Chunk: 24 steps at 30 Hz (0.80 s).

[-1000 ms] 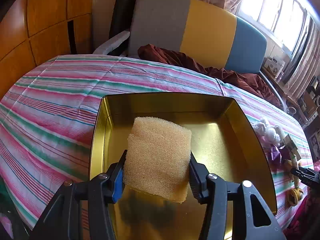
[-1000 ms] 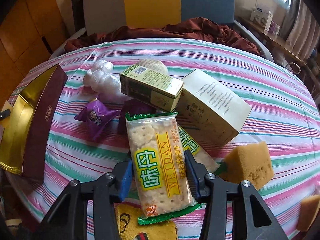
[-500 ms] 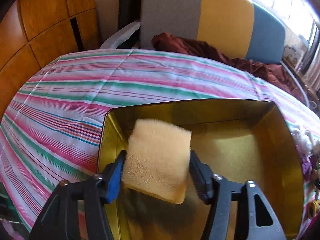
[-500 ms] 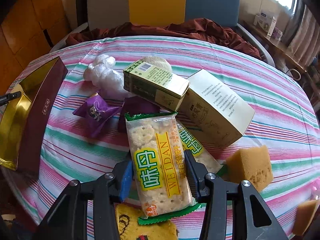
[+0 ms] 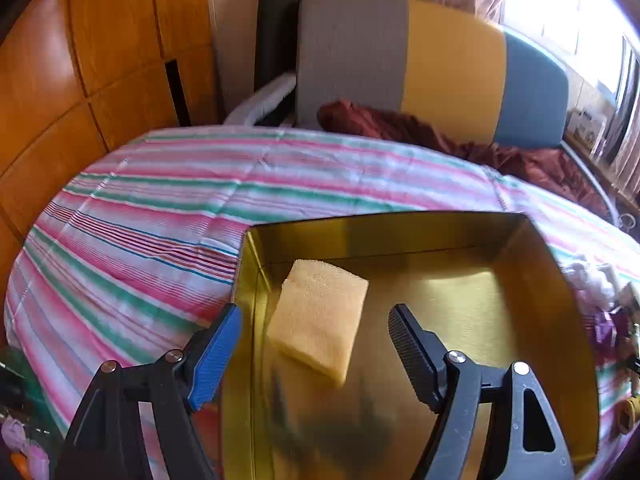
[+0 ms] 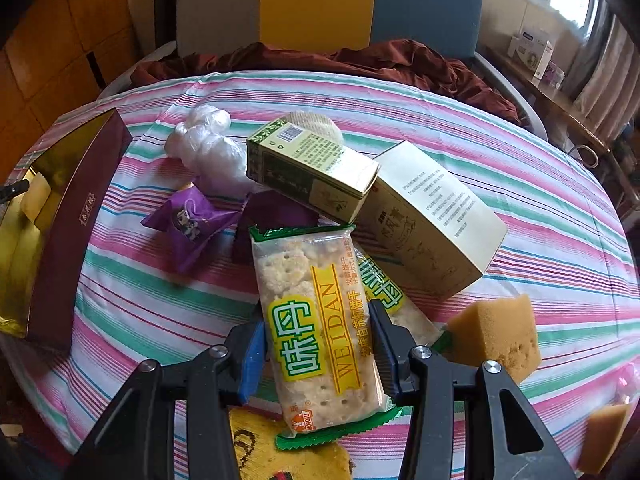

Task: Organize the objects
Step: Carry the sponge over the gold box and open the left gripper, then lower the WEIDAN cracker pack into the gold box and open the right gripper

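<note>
Striped cloth covers the desk where the left tool (image 5: 314, 344), just opened wide, frees a soft, light yellow sponge block (image 5: 320, 322) into the gold tin tray (image 5: 532, 280), while the right tool (image 6: 318, 350) pinches a crackly, brittle biscuit packet (image 6: 316, 328) at its six-o'clock end.

Cracker packet (image 6: 320, 344): "WEIDAN", large Chinese characters "味丹".

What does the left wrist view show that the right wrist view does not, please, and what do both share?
Only the left wrist view shows the left gripper, whose jaws have just been opening wide, clear of the yellow sponge lying in the gold tray.

Only the right wrist view shows the right gripper shut on the cracker packet, with the two cartons, purple wrapper and brown sponge.

Both share the tray, striped tablecloth and colour-block chair.
</note>
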{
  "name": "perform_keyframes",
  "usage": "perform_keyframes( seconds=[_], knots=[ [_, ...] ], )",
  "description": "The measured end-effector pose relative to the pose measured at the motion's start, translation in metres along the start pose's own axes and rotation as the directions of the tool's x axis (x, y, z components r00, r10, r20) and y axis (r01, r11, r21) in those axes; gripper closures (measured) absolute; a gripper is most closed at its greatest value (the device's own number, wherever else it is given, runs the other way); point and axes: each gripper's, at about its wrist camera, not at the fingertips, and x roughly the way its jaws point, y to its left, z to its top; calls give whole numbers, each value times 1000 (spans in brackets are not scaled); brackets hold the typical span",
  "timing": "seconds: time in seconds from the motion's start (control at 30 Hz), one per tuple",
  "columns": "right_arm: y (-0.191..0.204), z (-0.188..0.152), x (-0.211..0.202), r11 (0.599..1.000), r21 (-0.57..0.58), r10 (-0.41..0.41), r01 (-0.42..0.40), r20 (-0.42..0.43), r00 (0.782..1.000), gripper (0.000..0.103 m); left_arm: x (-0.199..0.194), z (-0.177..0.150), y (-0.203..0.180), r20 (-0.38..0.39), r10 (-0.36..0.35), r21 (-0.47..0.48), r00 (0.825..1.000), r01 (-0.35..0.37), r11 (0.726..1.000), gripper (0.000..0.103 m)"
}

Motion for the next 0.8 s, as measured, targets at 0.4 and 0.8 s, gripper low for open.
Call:
perform_keyframes(
  seconds=[0.4,0.8],
  knots=[
    [14,5,-30,998,47,48,-51,67,997,55,-79,-32,16,104,-127,-53,986,133,990,26],
    [194,37,-55,918,-176,368,-355,48,928,55,-88,-86,48,11,-157,-164,988,157,974,36]
  ],
)
